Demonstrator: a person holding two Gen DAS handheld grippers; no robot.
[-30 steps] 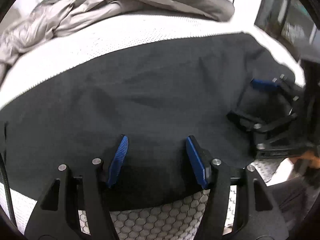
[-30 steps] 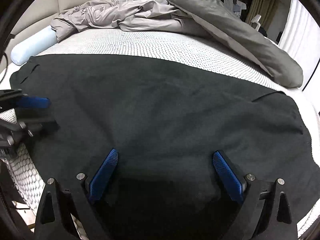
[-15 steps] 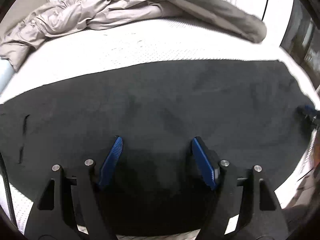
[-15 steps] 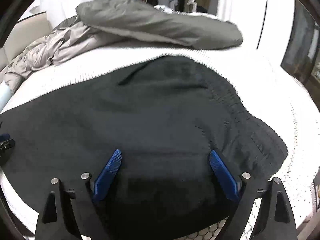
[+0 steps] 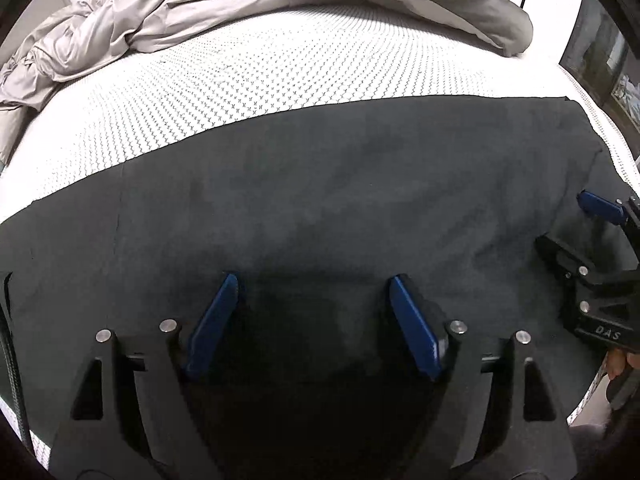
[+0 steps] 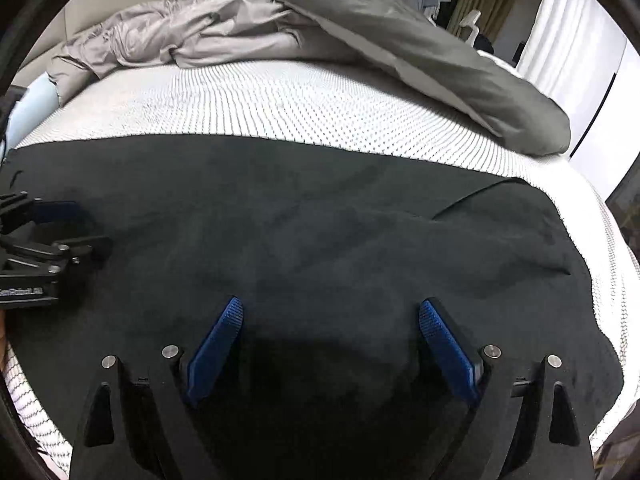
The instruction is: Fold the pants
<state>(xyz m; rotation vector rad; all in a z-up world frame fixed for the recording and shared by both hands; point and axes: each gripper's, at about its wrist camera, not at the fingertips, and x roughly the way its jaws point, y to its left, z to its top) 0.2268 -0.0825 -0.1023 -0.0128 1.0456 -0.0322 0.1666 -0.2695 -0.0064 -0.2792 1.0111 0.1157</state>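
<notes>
Black pants [image 5: 340,200] lie spread flat across the near part of a white mattress [image 5: 240,80]; they also fill the right wrist view [image 6: 320,220]. My left gripper [image 5: 314,280] is open and empty just above the near part of the pants. My right gripper [image 6: 332,304] is open and empty over the near part too. Each gripper shows in the other's view: the right one at the right edge [image 5: 568,224], the left one at the left edge [image 6: 84,226]. A fold edge [image 6: 472,196] shows at the pants' far right.
A crumpled grey duvet [image 6: 280,28] lies along the far side of the mattress, also in the left wrist view [image 5: 200,12]. A pale blue bolster [image 6: 32,104] lies at the far left. White curtains [image 6: 580,40] and a dark cabinet [image 5: 600,60] stand beyond the bed's right side.
Both grippers have swung over the pants and stayed open. The right wrist view turned back left, so the left gripper shows in it again. The pants lie as before.
</notes>
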